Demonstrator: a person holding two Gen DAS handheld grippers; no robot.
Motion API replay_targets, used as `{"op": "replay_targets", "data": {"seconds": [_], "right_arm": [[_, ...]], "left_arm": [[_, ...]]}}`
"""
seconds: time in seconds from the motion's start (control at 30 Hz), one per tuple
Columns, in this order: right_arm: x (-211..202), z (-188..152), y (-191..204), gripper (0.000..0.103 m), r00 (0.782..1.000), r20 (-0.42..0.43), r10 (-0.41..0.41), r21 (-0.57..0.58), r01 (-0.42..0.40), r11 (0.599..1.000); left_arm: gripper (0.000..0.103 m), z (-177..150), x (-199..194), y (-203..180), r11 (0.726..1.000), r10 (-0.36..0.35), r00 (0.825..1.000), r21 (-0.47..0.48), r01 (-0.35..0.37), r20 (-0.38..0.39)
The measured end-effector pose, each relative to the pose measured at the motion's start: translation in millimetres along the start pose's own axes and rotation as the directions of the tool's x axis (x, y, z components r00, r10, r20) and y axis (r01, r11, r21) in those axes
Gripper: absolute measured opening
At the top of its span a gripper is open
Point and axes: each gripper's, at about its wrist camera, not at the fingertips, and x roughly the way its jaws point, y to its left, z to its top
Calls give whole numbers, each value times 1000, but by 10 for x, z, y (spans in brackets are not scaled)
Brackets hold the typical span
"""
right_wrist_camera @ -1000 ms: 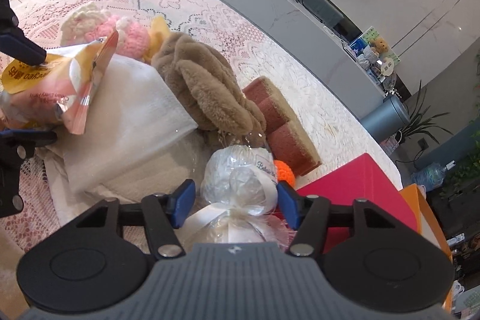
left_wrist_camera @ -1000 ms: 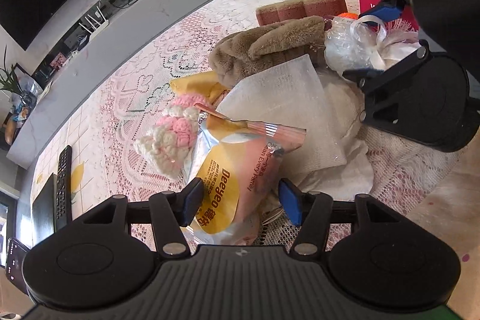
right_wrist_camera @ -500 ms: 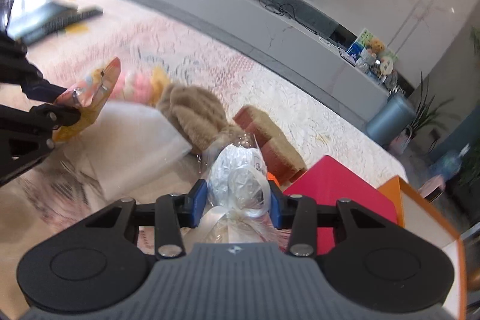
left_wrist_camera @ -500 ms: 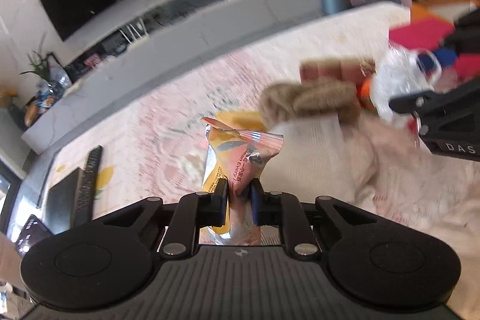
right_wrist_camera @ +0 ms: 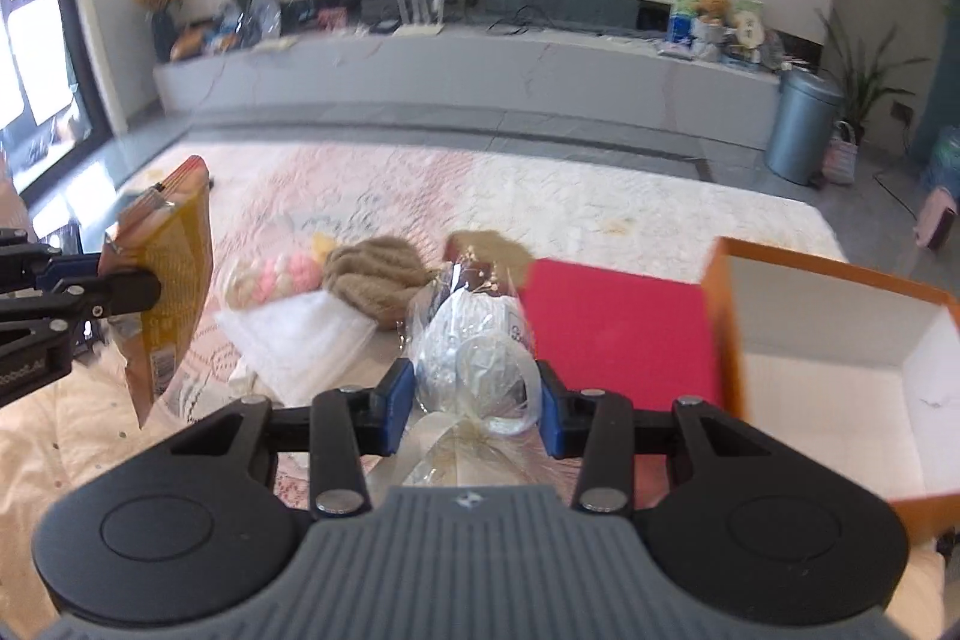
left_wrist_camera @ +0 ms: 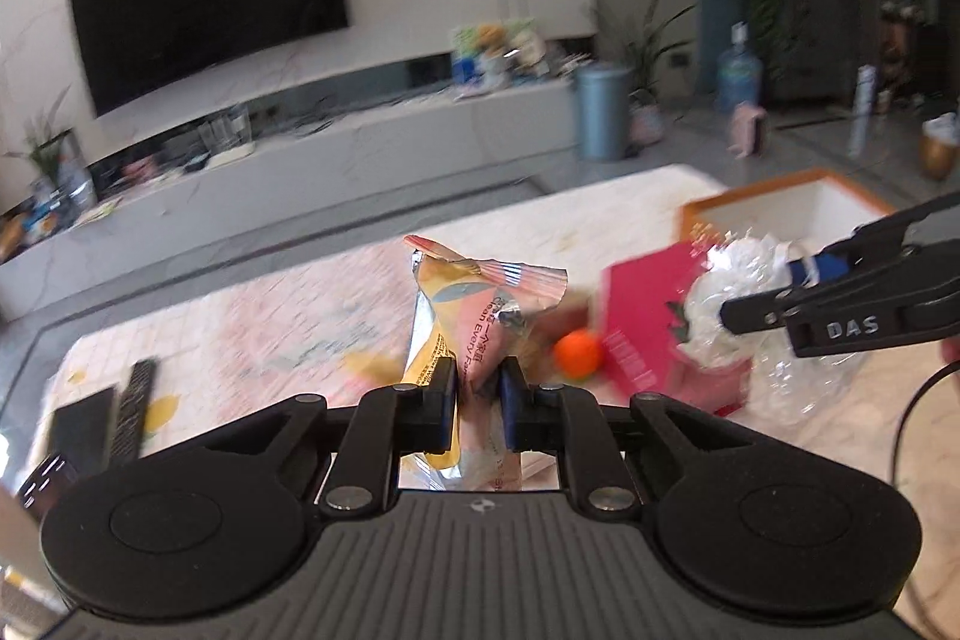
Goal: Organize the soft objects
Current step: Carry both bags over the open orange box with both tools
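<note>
My left gripper (left_wrist_camera: 478,391) is shut on a yellow and pink foil snack packet (left_wrist_camera: 474,307), held up above the table; the same packet (right_wrist_camera: 168,292) hangs at the left of the right wrist view. My right gripper (right_wrist_camera: 477,403) is shut on a clear cellophane bundle tied with a ribbon (right_wrist_camera: 474,346), also lifted; that bundle (left_wrist_camera: 729,298) shows at the right of the left wrist view. On the lace cloth lie a brown plush (right_wrist_camera: 378,274), a pink and cream knitted piece (right_wrist_camera: 276,274) and a white folded cloth (right_wrist_camera: 300,334).
An open orange-rimmed white box (right_wrist_camera: 834,376) stands at the right beside a red box lid (right_wrist_camera: 618,334). A small orange ball (left_wrist_camera: 577,353) lies by the red lid. Remote controls (left_wrist_camera: 129,418) lie at the table's left end. A grey TV bench (right_wrist_camera: 480,64) runs behind.
The left gripper closed on the snack packet and lifted it off the pile. The right gripper closed on the cellophane bundle and rose with it. Both views tilted up toward the room.
</note>
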Motion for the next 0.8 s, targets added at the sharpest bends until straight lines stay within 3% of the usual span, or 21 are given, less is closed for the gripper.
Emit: {"op": "replay_targets", "data": {"seconds": [0.1, 0.2, 0.37, 0.47, 0.53, 0.6, 0.73, 0.8], "right_arm": [[-235, 9, -285, 42, 1000, 22, -13, 49, 12, 999], [-453, 66, -647, 42, 999, 34, -31, 108, 27, 994], [-625, 186, -1271, 42, 999, 28, -41, 207, 34, 978], [-576, 273, -1636, 42, 998, 11, -58, 241, 54, 969], [-479, 313, -1890, 42, 999, -4, -39, 275, 38, 961], [-332, 326, -2108, 42, 999, -30, -19, 297, 27, 954], [98, 277, -2437, 42, 990, -138, -24, 307, 66, 950], [307, 225, -2576, 42, 981, -194, -16, 318, 79, 945]], "left_arm": [[17, 234, -4, -162, 992, -125, 992, -31, 126, 15], [17, 511, 93, -353, 963, -261, 965, -59, 262, 17], [17, 996, 452, -784, 904, -420, 907, -89, 418, -10], [17, 1265, 881, -1012, 849, -518, 853, -164, 502, -70], [17, 1412, 1234, -1118, 821, -557, 822, -229, 523, -120], [17, 1487, 1560, -1216, 807, -574, 801, -283, 518, -170], [16, 1475, 2192, -1401, 809, -572, 762, -363, 463, -303], [16, 1440, 2442, -1481, 826, -550, 756, -364, 430, -354]]}}
